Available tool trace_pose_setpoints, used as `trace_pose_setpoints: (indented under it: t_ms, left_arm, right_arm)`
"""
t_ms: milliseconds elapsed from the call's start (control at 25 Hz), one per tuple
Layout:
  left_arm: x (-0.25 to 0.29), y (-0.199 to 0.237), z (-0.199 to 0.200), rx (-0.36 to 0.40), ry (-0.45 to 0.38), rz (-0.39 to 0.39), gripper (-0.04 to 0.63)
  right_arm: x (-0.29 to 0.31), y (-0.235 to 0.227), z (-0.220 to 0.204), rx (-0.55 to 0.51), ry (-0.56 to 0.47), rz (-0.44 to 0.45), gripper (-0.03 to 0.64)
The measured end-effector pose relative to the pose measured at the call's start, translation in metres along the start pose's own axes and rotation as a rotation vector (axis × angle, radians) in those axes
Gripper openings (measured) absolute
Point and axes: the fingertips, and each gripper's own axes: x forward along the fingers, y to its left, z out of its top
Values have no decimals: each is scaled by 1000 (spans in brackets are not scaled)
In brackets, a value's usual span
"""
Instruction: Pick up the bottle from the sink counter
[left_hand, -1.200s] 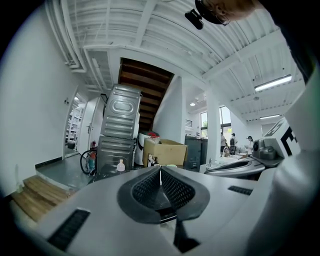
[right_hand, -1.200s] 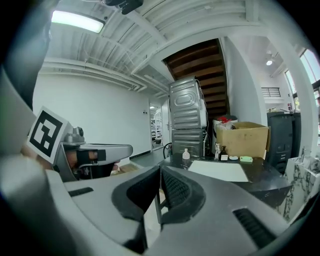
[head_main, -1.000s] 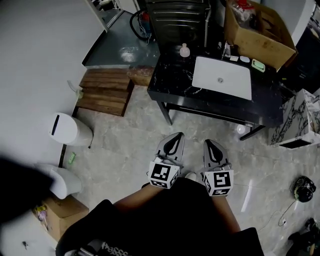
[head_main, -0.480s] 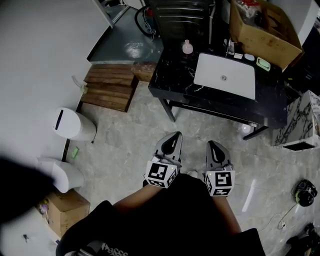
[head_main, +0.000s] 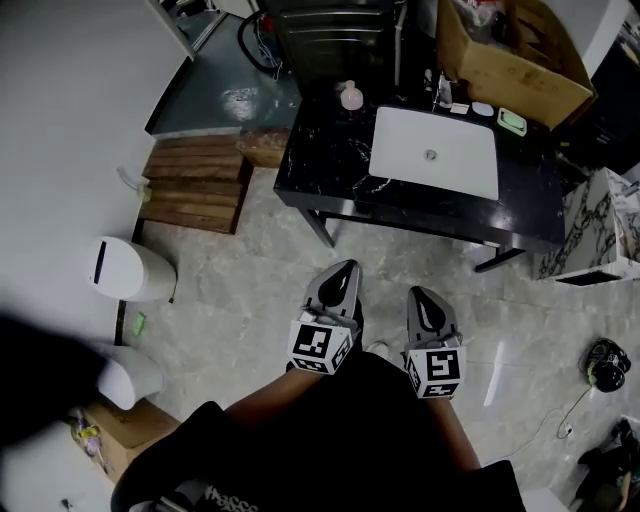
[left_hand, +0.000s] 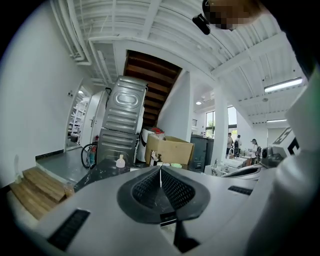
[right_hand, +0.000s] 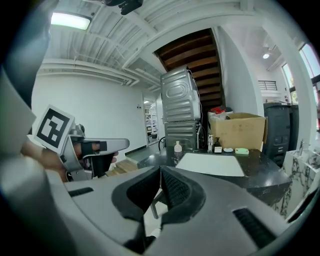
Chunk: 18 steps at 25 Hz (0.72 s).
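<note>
Although the counter (head_main: 325, 160) is seen shifted slightly left, the bottle (head_main: 351, 96) is hardly neared; the left gripper (head_main: 343, 278) and right gripper (head_main: 422, 303) are kept closed and empty, well short.

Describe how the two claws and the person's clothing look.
Left claw and right claw: light grey shells tapering to a point, with black ribbed pads inside. Each carries a white cube with black square markers. The person wears a dark top.
</note>
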Motion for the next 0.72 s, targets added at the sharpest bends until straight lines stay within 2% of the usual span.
trace_pose_setpoints:
  t_ms: [200, 480, 600, 720]
  left_arm:
    - [42, 37, 8, -11, -9, -1, 17]
    - [107, 83, 49, 49, -49, -55, 17]
    - [128, 113, 59, 23, -47, -47, 17]
    - [146, 131, 65, -3, -50, -57, 17]
  right_arm:
    - [38, -13, 12, -4, 7, -23, 38]
    - [122, -22, 53, -63, 16, -3, 40]
    - [157, -24, 73, -60, 2, -14, 38]
    - [181, -29, 96, -106, -25, -50, 38]
